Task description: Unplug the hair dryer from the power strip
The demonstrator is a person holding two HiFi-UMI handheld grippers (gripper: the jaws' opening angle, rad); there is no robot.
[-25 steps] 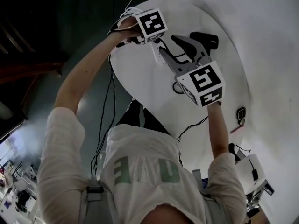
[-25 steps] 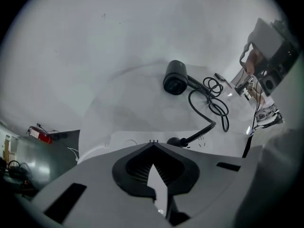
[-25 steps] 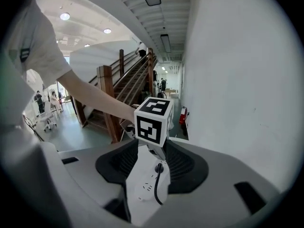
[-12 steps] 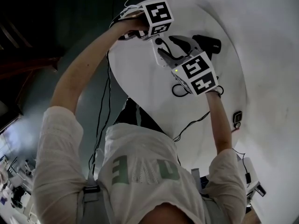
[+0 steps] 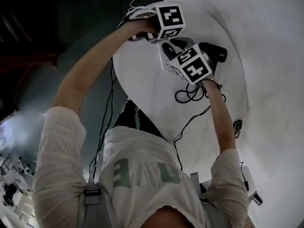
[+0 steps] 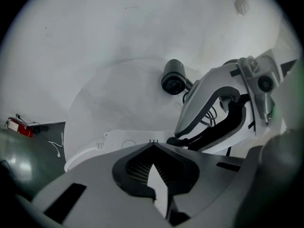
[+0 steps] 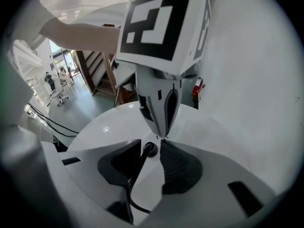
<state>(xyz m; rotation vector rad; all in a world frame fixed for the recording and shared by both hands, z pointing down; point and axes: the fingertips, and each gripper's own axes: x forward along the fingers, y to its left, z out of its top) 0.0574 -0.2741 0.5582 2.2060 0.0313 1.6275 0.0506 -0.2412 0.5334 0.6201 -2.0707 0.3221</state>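
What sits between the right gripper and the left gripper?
Right gripper view: the black plug and cord stand between the right gripper's jaws, which have just been closing, short of the left gripper.

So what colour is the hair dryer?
The hair dryer is black; the left gripper view shows it best.

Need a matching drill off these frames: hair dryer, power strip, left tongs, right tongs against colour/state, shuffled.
1 hair dryer
2 power strip
3 left tongs
4 right tongs

A jaws apart, black cord between them
B white, lying on the table
C jaws together
D black, lying on the table

Pairs: 1-D, 2-B, 3-C, 4-A.
Note: the right tongs' jaws have just been closing around the cord but do not press on it yet.
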